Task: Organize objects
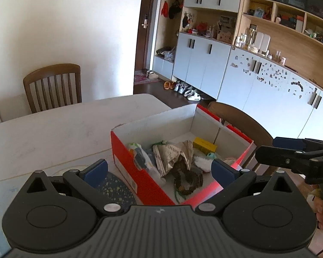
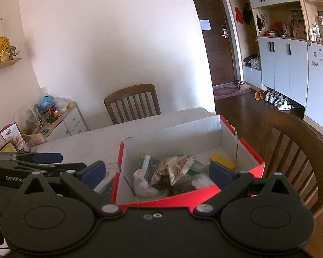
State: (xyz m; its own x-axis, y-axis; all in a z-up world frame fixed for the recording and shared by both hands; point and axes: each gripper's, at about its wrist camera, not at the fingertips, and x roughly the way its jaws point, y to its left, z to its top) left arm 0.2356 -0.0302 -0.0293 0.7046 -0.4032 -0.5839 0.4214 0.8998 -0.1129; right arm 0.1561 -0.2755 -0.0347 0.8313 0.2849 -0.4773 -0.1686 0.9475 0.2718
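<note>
A red shoebox (image 1: 140, 178) with a white inside stands on the white table (image 1: 53, 129); it also shows in the right wrist view (image 2: 256, 168). Inside lie a crumpled foil bag (image 1: 172, 154), a yellow box (image 1: 204, 145), a dark bead string (image 1: 187, 182), a white pouch (image 1: 140, 157) and a white fluffy item (image 1: 201, 161). My left gripper (image 1: 159, 169) is open and empty, just above the box's near end. My right gripper (image 2: 157, 172) is open and empty over the box's near edge. The right gripper also shows in the left wrist view (image 1: 290, 152).
A speckled dark blue item (image 1: 114, 189) lies on the table left of the box. Wooden chairs stand at the far side (image 1: 53, 86) and at the right (image 2: 297, 150). A sideboard with clutter (image 2: 53, 116) is at the left, cabinets (image 1: 247, 81) at the right.
</note>
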